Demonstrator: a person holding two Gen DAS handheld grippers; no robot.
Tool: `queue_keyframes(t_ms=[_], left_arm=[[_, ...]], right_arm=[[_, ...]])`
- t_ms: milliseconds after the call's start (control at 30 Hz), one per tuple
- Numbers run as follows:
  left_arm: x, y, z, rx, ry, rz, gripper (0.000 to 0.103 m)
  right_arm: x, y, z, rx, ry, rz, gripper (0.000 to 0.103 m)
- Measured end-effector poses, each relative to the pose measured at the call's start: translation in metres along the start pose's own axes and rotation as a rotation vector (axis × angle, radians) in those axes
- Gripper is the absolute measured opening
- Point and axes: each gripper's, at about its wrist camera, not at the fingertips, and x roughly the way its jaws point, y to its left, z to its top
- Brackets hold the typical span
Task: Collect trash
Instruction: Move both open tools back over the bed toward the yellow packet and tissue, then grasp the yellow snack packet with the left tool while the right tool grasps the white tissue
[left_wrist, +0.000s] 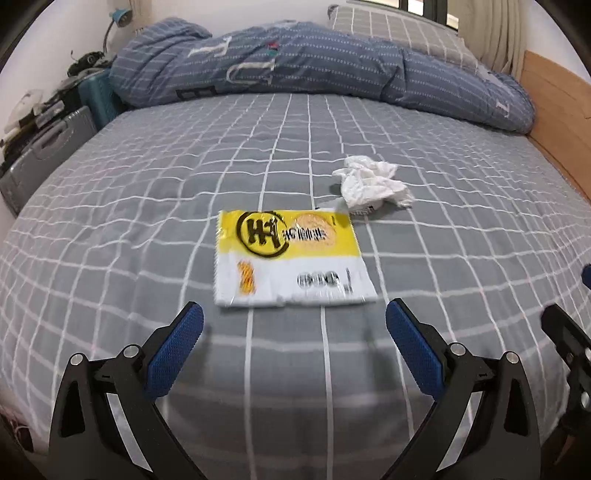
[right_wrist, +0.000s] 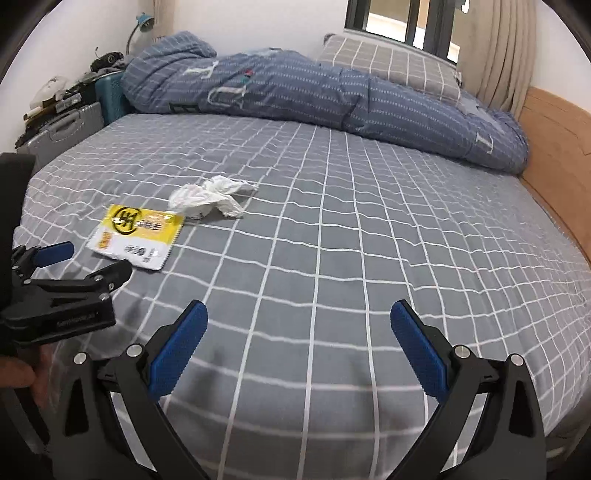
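A yellow and white snack wrapper (left_wrist: 290, 258) lies flat on the grey checked bed (left_wrist: 147, 221). Just beyond it to the right sits a crumpled white tissue (left_wrist: 371, 181). My left gripper (left_wrist: 294, 325) is open, hovering a little short of the wrapper's near edge, nothing between its blue pads. In the right wrist view the wrapper (right_wrist: 135, 236) and tissue (right_wrist: 210, 195) lie to the left, with the left gripper (right_wrist: 90, 260) close beside the wrapper. My right gripper (right_wrist: 299, 325) is open over bare sheet, well right of both items.
A rolled blue quilt (left_wrist: 314, 70) and a checked pillow (right_wrist: 388, 62) lie along the far side of the bed. A wooden bed frame (right_wrist: 554, 147) runs on the right. Suitcases (left_wrist: 48, 155) and clutter stand at the left edge. A hand (right_wrist: 18, 373) holds the left gripper.
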Motion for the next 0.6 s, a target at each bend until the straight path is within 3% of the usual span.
queue_keyframes(t_ms=[333, 600], left_arm=[[0.045, -0.006, 0.024, -0.019, 0.054, -0.01, 0.097], [0.064, -0.023, 0.025, 0.076, 0.094, 0.03, 0.095]], right_arm=[[0.028, -0.01, 0.007, 0.019, 0.029, 0.012, 0.095], [0.034, -0.015, 0.008, 0.019, 0.038, 0.008, 0.095]])
